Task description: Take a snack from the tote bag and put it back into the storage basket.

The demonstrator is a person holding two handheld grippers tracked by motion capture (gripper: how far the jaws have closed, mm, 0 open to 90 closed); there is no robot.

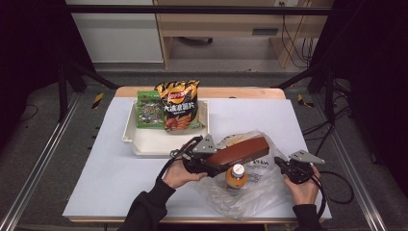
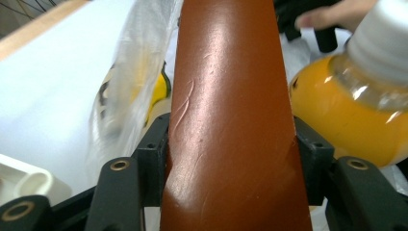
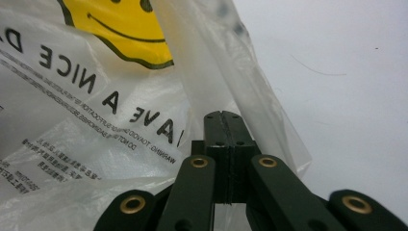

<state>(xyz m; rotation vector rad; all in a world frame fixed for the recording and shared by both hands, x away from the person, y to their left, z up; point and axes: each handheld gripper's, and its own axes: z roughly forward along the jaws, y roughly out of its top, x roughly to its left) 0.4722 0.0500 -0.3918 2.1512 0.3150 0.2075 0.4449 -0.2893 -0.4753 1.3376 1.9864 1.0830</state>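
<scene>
2 black grippers work at a clear plastic bag (image 1: 240,185) near the front edge of the white table (image 1: 106,163). In the left gripper view, the left gripper (image 2: 232,159) has its jaws pressed against both sides of a long reddish-brown package (image 2: 231,120), gripping it firmly. From the high view, that left gripper (image 1: 208,161) lies in the person's left hand (image 1: 179,174), and the package (image 1: 238,151) slants up to the right above the bag, its far end over the bag's upper part.

In the right gripper view, the right gripper (image 3: 223,122) has its 2 jaws fully together, and a fold of the thin bag film (image 3: 231,77) runs down beside their tips; whether the film is pinched between them I cannot tell. The bag's face there shows black lettering and a yellow smiley print (image 3: 127,29). From above, the right gripper (image 1: 284,166) sits at the bag's right edge, held by the right hand (image 1: 302,185).

1 bottle of orange drink (image 1: 235,177) with a white cap lies inside the bag, just below the brown package; in the left gripper view it (image 2: 346,125) sits close on the right of the package.

Farther back, a cream tray (image 1: 144,142) holds 2 snack bags: a green one (image 1: 148,109) on the left and a black-and-orange chip bag (image 1: 179,103) beside it, touching it.
</scene>
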